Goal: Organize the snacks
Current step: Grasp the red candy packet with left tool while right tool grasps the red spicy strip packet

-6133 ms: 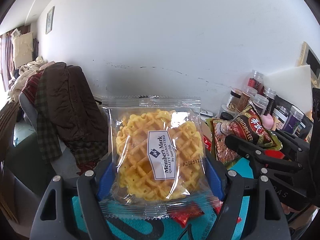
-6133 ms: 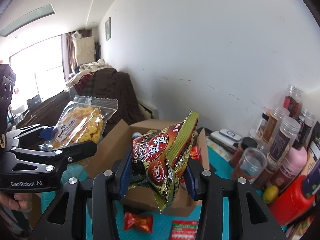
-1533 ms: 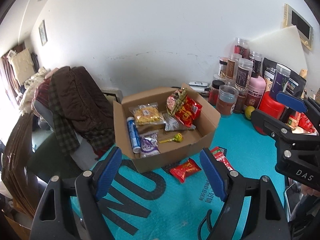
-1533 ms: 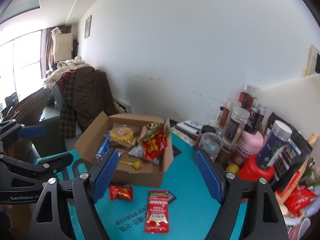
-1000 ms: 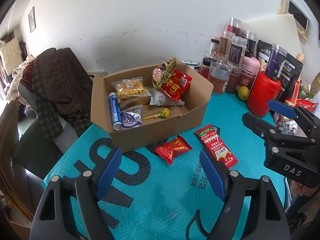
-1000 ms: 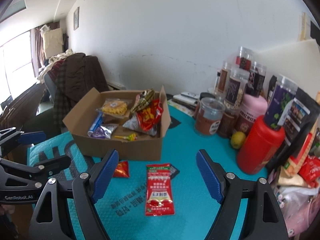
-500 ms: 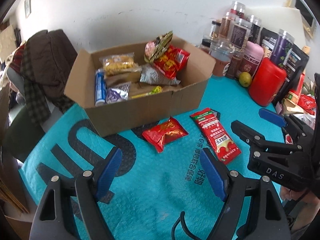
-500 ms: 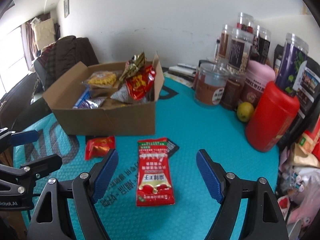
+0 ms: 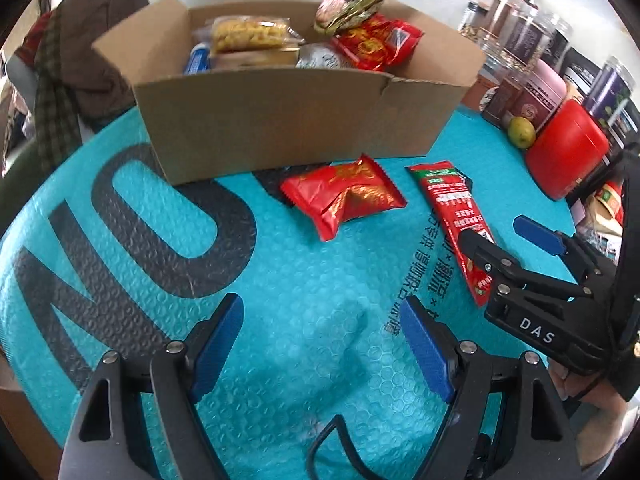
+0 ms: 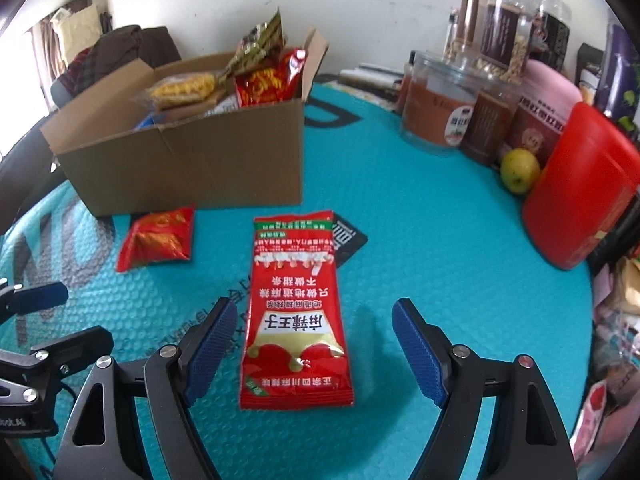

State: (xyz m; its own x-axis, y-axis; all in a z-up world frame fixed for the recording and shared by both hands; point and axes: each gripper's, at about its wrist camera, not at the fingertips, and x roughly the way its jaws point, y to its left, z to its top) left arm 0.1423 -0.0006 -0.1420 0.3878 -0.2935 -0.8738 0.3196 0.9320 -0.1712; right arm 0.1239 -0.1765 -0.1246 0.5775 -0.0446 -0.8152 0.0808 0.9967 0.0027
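Two snacks left on the teal worktop (image 10: 420, 216), both just in front of the cardboard box (image 10: 224, 160) that already holds the rest. Long red sachet (image 10: 298, 312) lying flat, lengthwise between the blue pads of the right tongs (image 10: 312, 344), nearer the left pad, neither pad touching it; jaws spread wide, nothing held. Left tongs (image 9: 320, 344) equally wide and empty, poised over bare mat, with the small red packet (image 9: 344, 196) ahead and well short of the pads. Light things, both: thin glossy film, soft and easily crumpled, likely slippery under a shallow pinch. Sachet flat and limp, so probably prone to droop or fold if taken by one end; better gripped across its width near the middle, pads down close to the worktop to get under the long edges. Packet puffier, with some air and a lumpy filling, so a hold across the body rather than on the crimped end seams, and gentle pressure in case the contents crush. A dark card or label peeking from under the far corner of the sachet, hard to tell what, perhaps apt to shift with the lift. Red canister (image 10: 580, 184), jars and a yellow-green fruit (image 10: 520, 170) well to the right, clear of either reach.
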